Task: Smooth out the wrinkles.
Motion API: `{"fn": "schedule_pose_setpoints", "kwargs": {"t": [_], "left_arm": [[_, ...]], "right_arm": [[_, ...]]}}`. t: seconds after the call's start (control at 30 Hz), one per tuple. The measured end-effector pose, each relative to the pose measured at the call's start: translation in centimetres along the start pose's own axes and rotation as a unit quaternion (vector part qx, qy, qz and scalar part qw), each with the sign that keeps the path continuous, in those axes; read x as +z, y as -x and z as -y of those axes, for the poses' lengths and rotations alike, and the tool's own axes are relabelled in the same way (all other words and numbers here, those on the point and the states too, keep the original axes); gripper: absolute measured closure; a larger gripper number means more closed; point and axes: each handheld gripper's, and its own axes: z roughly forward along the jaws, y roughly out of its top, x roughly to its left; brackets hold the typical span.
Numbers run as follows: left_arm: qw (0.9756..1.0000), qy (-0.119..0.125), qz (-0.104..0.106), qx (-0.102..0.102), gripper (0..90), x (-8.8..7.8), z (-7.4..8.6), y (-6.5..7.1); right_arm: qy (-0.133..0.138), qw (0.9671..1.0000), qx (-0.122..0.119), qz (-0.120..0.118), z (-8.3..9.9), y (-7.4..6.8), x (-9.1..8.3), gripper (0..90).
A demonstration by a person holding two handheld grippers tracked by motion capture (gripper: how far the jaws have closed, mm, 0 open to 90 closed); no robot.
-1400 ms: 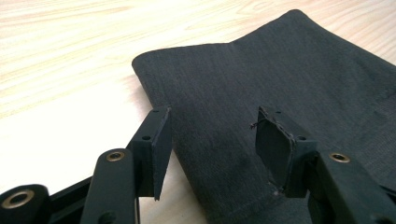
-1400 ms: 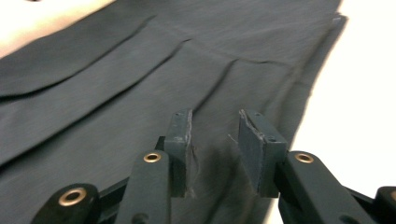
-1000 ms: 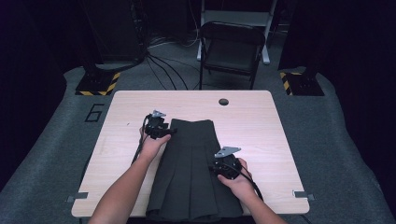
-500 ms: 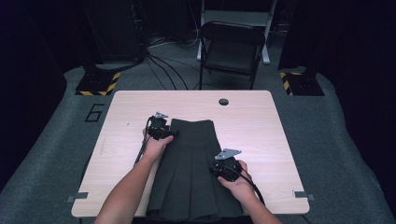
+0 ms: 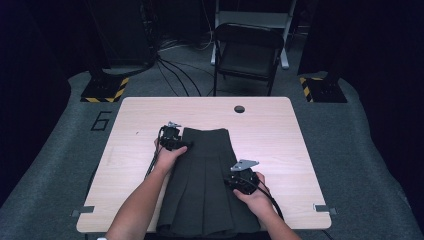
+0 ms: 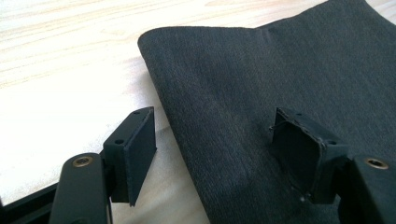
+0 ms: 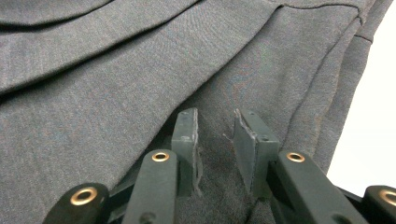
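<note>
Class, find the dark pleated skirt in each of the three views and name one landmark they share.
High view: the skirt lies mid-table, running to the near edge.
Left gripper view: its corner covers the right and centre of the picture.
Right gripper view: its grey folds cover nearly the whole picture.
Shared landmark: the pale wooden table.

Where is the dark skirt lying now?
In the high view, the dark skirt lies flat mid-table, running to its near edge between both grippers.
</note>
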Motion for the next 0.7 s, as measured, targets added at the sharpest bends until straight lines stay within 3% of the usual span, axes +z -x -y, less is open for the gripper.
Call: {"fn": "schedule_pose_setpoints", "kwargs": {"t": [0.27, 0.7], "left_arm": [[0.9999, 0.005, 0.013, -0.002, 35.8, 0.0, -0.2, 0.5], [0.9997, 0.023, 0.004, -0.004, 59.3, -1.2, -1.1, 1.2]], "right_arm": [[0.001, 1.0, -0.001, -0.001, 0.1, 0.0, 0.0, 69.7], [0.003, 0.9999, 0.01, -0.003, 0.1, 0.0, 0.0, 69.7]]}}
